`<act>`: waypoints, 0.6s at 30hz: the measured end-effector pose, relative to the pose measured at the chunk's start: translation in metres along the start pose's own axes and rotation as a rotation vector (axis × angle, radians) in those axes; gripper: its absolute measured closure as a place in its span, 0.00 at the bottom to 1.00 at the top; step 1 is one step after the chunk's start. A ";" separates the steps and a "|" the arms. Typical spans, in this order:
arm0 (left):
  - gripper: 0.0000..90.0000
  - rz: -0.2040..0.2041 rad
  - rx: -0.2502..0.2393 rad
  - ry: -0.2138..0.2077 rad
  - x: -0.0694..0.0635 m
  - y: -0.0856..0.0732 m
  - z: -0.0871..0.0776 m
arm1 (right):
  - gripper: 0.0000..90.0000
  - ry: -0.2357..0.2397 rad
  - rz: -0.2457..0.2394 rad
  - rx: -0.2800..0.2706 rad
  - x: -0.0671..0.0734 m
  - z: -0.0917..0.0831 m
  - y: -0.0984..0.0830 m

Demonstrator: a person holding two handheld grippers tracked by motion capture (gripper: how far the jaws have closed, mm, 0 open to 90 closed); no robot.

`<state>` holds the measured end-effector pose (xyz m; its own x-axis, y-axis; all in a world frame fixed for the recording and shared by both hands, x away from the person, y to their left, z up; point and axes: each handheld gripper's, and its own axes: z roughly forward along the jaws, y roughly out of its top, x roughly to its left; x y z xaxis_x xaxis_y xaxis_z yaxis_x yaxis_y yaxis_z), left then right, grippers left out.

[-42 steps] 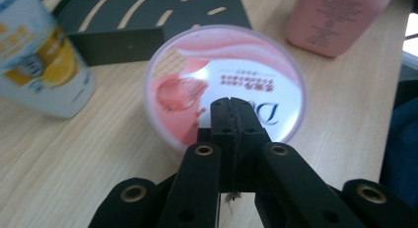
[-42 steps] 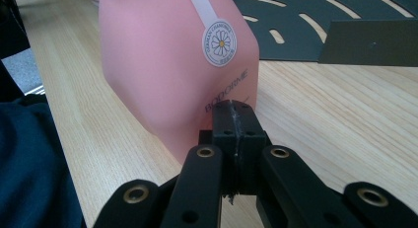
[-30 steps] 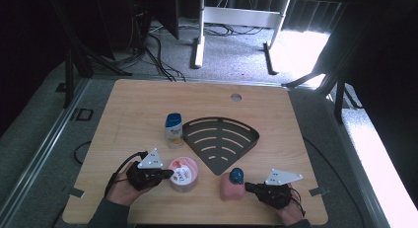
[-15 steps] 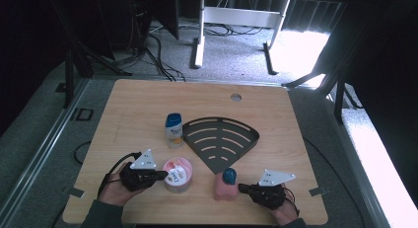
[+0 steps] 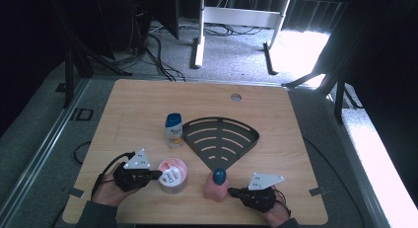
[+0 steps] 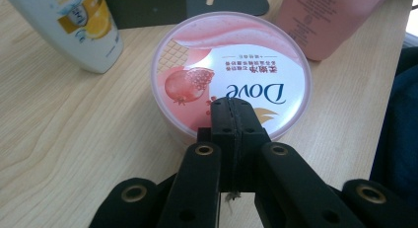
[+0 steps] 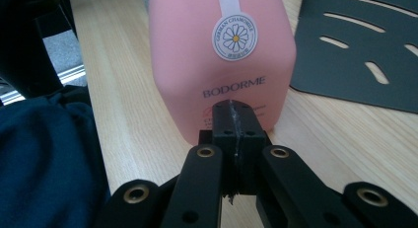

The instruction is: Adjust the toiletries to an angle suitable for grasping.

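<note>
A round pink Dove tub [image 5: 173, 174] [image 6: 231, 75] stands on the wooden table near its front edge. My left gripper [image 5: 156, 174] [image 6: 231, 103] is shut with nothing between its jaws, its tips over the tub's near rim. Right of the tub stands a pink Bodorme bottle [image 5: 217, 186] [image 7: 222, 55] with a dark blue cap. My right gripper [image 5: 231, 192] [image 7: 231, 107] is shut and empty, its tips right up against the bottle's lower front. A black fan-shaped slotted rack [image 5: 222, 139] [image 7: 365, 50] lies flat behind both.
A white bottle with a blue cap [image 5: 173, 130] [image 6: 74, 25] stands left of the rack. A round hole [image 5: 236, 96] is near the table's far edge. A dark sleeve [image 7: 44, 159] is close by the right gripper. Cables and stand legs lie on the floor beyond the table.
The right gripper has slid left toward the pink bottle and the bottle stands slightly further left. The left gripper has hardly moved.
</note>
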<state>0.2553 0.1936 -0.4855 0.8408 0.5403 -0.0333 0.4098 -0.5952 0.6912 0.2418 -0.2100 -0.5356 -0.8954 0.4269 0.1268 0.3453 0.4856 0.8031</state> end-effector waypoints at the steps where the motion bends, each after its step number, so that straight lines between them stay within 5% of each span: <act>1: 1.00 -0.005 -0.002 0.000 0.000 0.000 0.000 | 1.00 0.003 0.000 -0.002 0.001 0.001 0.000; 18: 1.00 -0.019 -0.008 0.014 0.006 -0.005 -0.005 | 1.00 0.074 -0.046 -0.015 0.009 0.025 0.021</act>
<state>0.2562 0.2026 -0.4861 0.8279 0.5597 -0.0363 0.4229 -0.5803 0.6960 0.2478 -0.1764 -0.5317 -0.9286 0.3469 0.1321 0.3000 0.4919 0.8173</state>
